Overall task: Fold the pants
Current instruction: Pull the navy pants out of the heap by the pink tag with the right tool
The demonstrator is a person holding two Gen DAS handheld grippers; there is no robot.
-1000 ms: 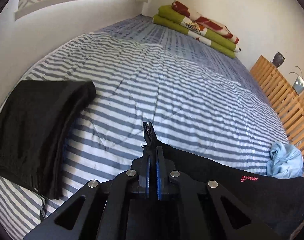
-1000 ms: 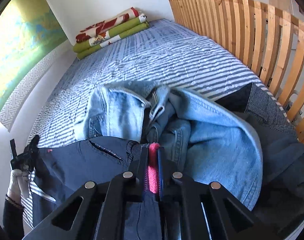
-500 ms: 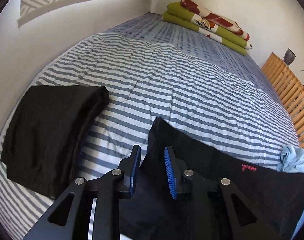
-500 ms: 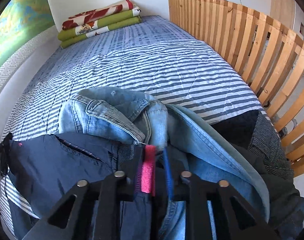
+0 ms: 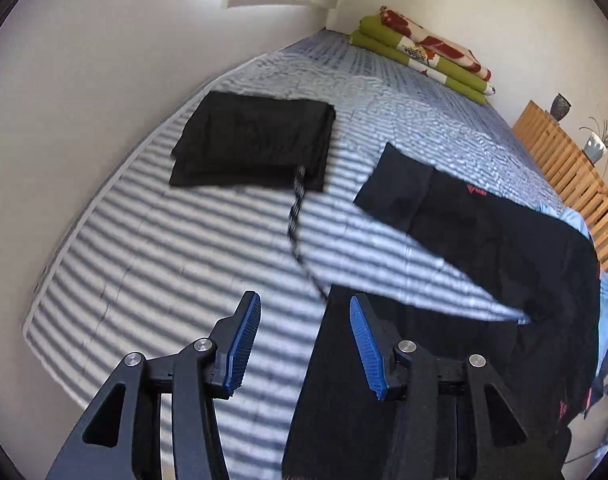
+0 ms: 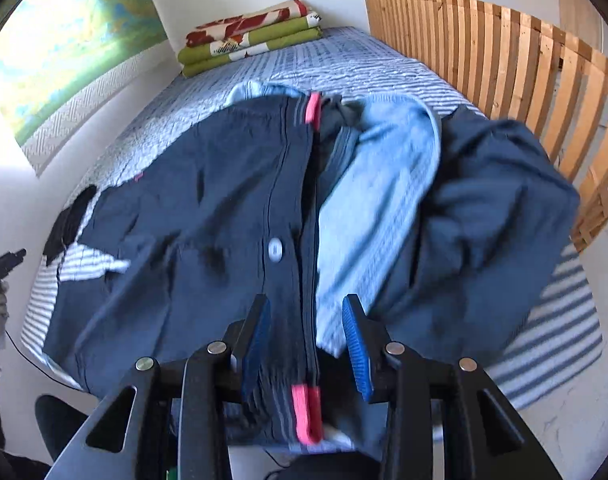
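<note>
Both the left gripper (image 5: 304,340) and the right gripper (image 6: 306,340) are showing black frames, silver screws and ribbed blue pads (image 5: 242,346).

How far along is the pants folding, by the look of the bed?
One black pair already lies folded on the striped bed cover. The navy pants with pink trim lie spread out unfolded; both claws, left and right, have just been opening and grip nothing. Crumpled light-blue jeans wait.

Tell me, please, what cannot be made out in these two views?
- Left wrist view: the pants run off the lower edge behind the left gripper; motion blur hides their lay.
- Right wrist view: the jeans lie mostly under the pants; their shape is hidden.
- Right wrist view: the left gripper's opening is too small, cut by the edge.
</note>
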